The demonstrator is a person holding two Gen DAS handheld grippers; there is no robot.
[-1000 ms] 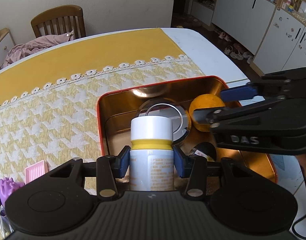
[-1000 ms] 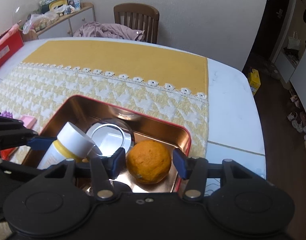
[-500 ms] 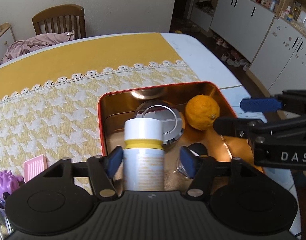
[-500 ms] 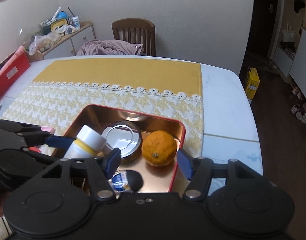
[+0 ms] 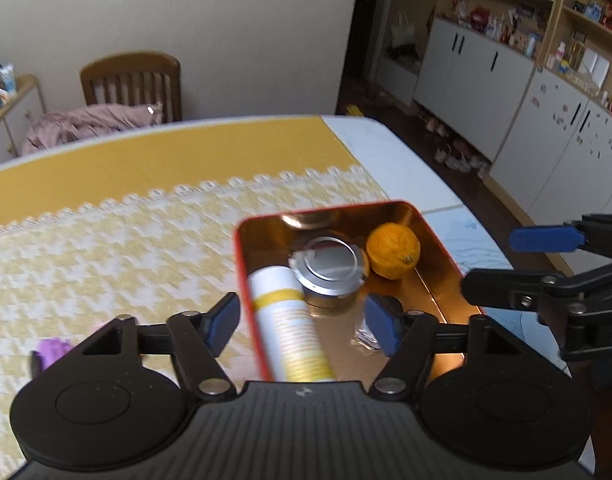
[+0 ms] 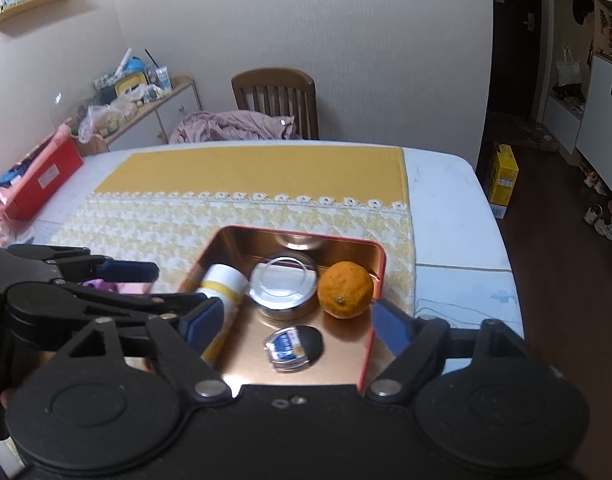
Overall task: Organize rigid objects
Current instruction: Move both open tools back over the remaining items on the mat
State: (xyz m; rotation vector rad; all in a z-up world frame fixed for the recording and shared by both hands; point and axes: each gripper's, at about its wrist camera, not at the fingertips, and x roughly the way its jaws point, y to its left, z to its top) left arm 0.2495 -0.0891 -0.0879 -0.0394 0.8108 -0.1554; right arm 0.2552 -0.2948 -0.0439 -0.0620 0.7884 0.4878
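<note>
A red-rimmed gold tin (image 5: 238, 256) (image 6: 380, 264) sits on the yellow tablecloth. In it lie a white bottle with a yellow band (image 5: 285, 320) (image 6: 221, 284), a round silver tin (image 5: 330, 266) (image 6: 283, 284), an orange (image 5: 393, 250) (image 6: 346, 289) and a small black and blue case (image 6: 293, 347). My left gripper (image 5: 301, 326) is open and empty, raised above the lying bottle. My right gripper (image 6: 291, 324) is open and empty, raised above the tin's near side. Each gripper shows in the other's view.
A purple object (image 5: 51, 350) and a pink item (image 6: 133, 287) lie on the cloth left of the tin. A wooden chair with pink cloth (image 6: 273, 104) stands at the far table edge. A red box (image 6: 43, 178) sits at far left. White bare table (image 6: 450, 216) lies right.
My left gripper opened and let go of the white bottle, which now lies in the tin. Both grippers have pulled back and up from the tin.
</note>
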